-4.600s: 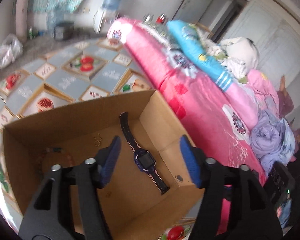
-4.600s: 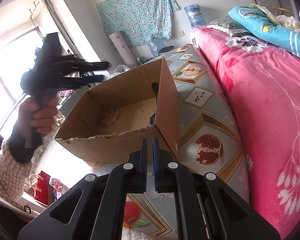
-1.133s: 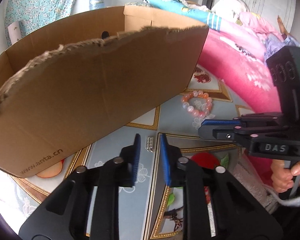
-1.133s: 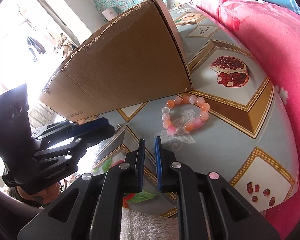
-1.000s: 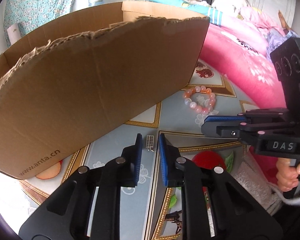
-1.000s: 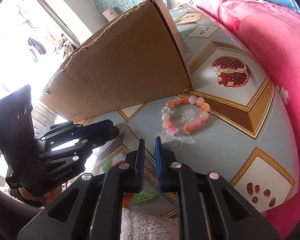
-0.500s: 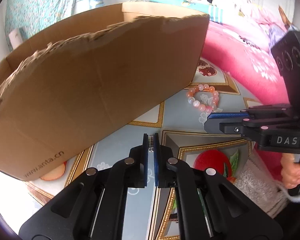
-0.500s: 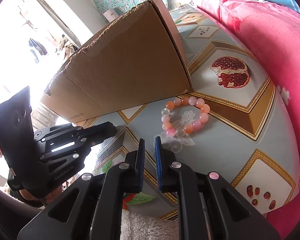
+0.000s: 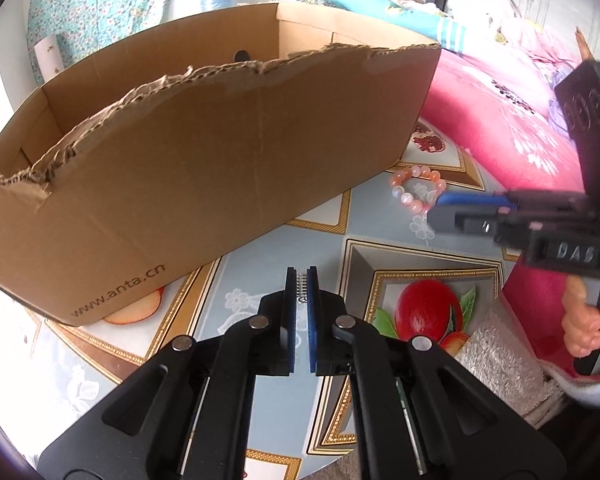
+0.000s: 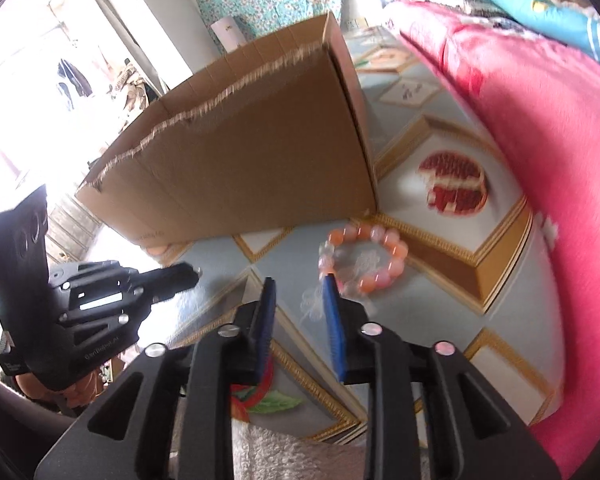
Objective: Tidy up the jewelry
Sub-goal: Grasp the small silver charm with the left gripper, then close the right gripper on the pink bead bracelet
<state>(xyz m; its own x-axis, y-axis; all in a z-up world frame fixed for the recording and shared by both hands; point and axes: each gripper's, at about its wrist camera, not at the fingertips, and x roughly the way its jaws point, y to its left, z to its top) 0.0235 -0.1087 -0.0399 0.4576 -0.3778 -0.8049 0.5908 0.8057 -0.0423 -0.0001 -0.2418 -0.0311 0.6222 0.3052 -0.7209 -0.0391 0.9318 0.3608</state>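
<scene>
**Left tongs clenched on a small silver piece, right tongs parting near the bracelet**

The left tongs (image 9: 301,280) grip a small silver beaded piece (image 9: 301,286) between their blue pads, just above the patterned mat (image 9: 380,224), near the front wall of the box (image 9: 220,160); the right tongs (image 10: 298,292) are opening, with only mat between the pads; the pink bead bracelet (image 10: 364,256) lies on the mat just beyond the right-hand pad, beside the box corner and near the pink bed (image 10: 540,140); whether that pad touches the beads is unclear through blur
</scene>
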